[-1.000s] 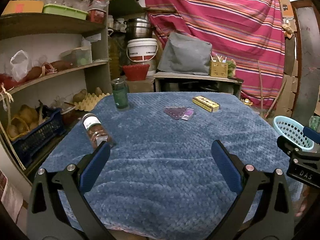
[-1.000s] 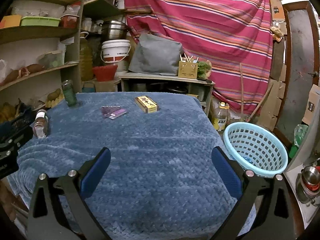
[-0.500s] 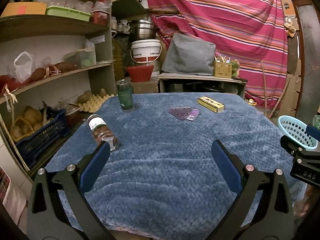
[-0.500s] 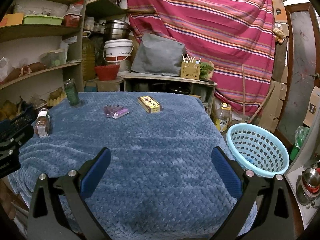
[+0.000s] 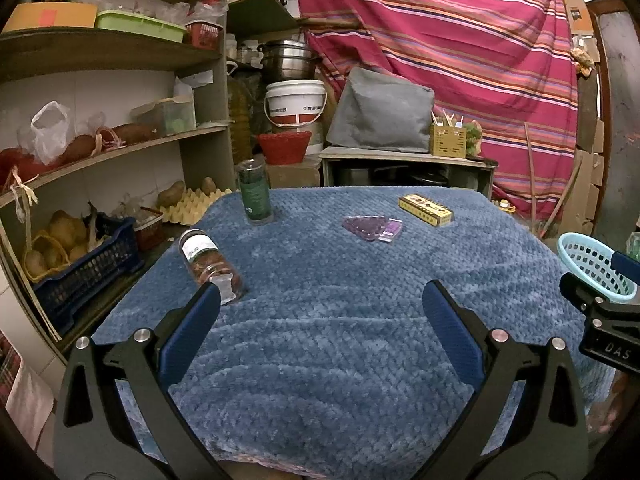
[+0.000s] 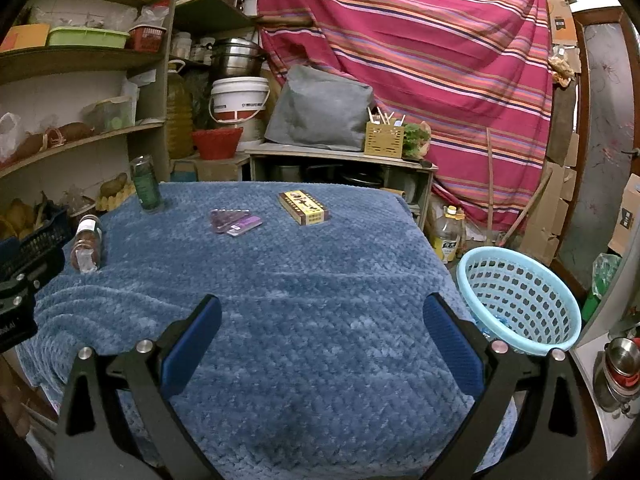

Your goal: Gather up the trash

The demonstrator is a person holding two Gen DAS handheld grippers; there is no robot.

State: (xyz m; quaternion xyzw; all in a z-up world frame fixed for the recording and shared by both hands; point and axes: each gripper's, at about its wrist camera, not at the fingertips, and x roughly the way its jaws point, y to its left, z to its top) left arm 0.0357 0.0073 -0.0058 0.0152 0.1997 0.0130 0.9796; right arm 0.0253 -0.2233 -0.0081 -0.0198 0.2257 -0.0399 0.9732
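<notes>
Four pieces of trash lie on the blue blanket: a jar on its side at the left edge, a green bottle upright behind it, purple packets mid-table and a yellow box just beyond them. The light-blue basket stands off the table's right side. The left gripper and right gripper both hover over the near edge, jaws spread wide and empty. Compared with a second ago, the left camera has swung slightly left: the jar now sits clear of its left finger, and the shelves fill more of the view.
</notes>
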